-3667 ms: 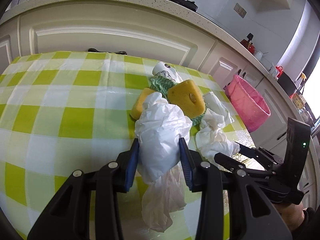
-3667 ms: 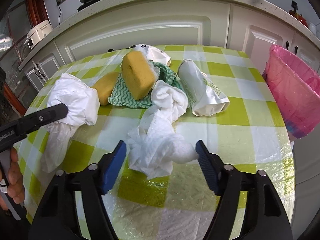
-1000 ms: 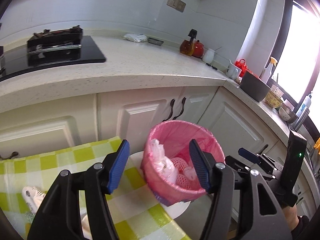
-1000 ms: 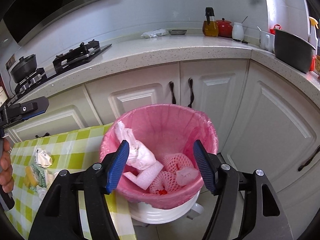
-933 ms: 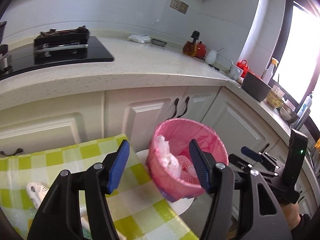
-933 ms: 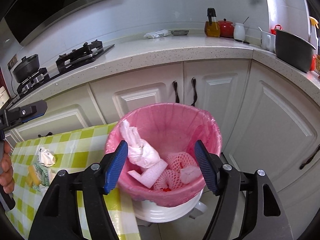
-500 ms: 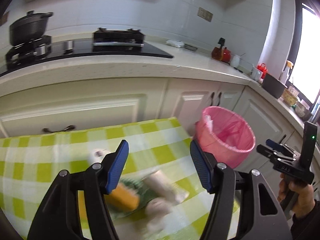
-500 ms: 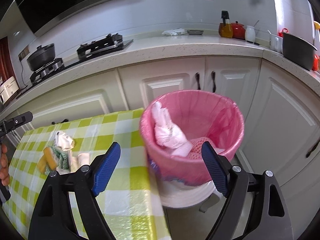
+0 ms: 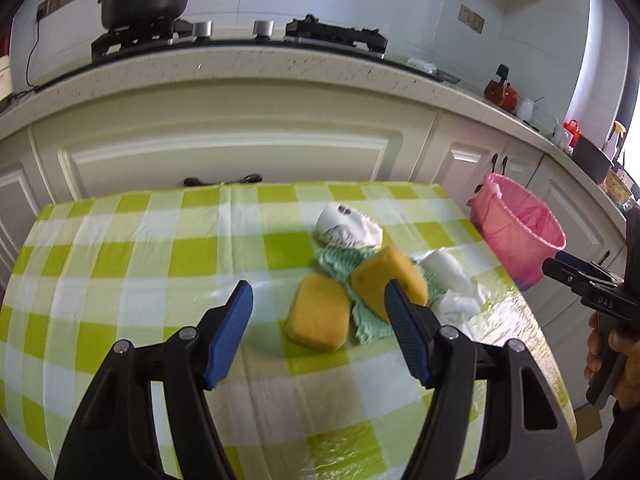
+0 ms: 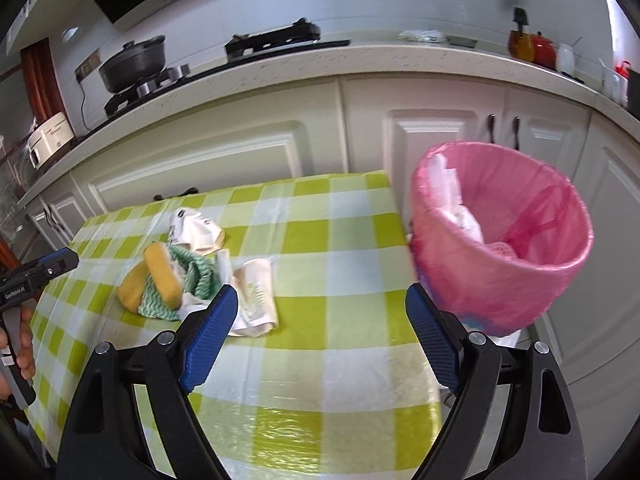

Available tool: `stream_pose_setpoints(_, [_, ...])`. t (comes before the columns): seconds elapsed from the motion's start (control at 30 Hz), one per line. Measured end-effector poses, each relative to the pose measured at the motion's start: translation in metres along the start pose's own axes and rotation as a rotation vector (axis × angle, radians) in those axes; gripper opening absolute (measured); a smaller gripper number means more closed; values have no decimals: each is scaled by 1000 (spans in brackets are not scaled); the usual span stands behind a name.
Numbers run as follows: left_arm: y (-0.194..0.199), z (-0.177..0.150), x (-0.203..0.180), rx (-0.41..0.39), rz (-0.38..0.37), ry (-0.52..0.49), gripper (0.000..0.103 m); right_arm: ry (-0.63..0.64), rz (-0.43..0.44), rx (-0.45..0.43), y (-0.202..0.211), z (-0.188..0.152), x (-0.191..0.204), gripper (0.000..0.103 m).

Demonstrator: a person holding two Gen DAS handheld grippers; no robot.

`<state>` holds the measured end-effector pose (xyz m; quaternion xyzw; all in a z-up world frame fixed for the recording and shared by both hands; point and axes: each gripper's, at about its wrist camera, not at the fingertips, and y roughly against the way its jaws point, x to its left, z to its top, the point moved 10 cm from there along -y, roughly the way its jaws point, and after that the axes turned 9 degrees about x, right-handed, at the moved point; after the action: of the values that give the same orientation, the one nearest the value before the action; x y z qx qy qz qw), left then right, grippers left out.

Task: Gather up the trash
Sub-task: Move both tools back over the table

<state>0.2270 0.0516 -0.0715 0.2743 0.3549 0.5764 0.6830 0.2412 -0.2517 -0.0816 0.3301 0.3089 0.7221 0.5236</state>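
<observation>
Both the left gripper [image 9: 318, 322] and the right gripper [image 10: 322, 334] hover with fingers spread wide, holding nothing. The trash pile [image 9: 376, 276] lies on the checkered worktop [image 9: 140, 248], near the pink bin [image 10: 500, 248].

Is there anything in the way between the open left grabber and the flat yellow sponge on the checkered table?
Nothing visible blocks it. The left gripper is open and empty, and the flat yellow sponge lies right ahead between its fingers on the green-checked tablecloth. The green wavy-striped cloth and the second yellow sponge sit beside and behind it.
</observation>
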Motion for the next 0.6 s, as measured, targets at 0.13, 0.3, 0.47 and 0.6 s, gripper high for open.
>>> stream_pose_setpoints(0.13, [-16, -12, 0, 32, -16, -1, 66, 24, 13, 32, -16, -2, 20, 81])
stream_pose_setpoints(0.3, [-41, -24, -4, 82, -25, -10, 65, 49, 24, 70, -35, -2, 35, 81])
stream_pose_setpoints(0.47, [-59, -30, -8, 114, -24, -25, 65, 72, 34, 110, -55, -1, 47, 81])
stream_pose_setpoints(0.6, [-67, -31, -8, 124, -18, -35, 65, 87, 38, 144, -72, 1, 55, 81])
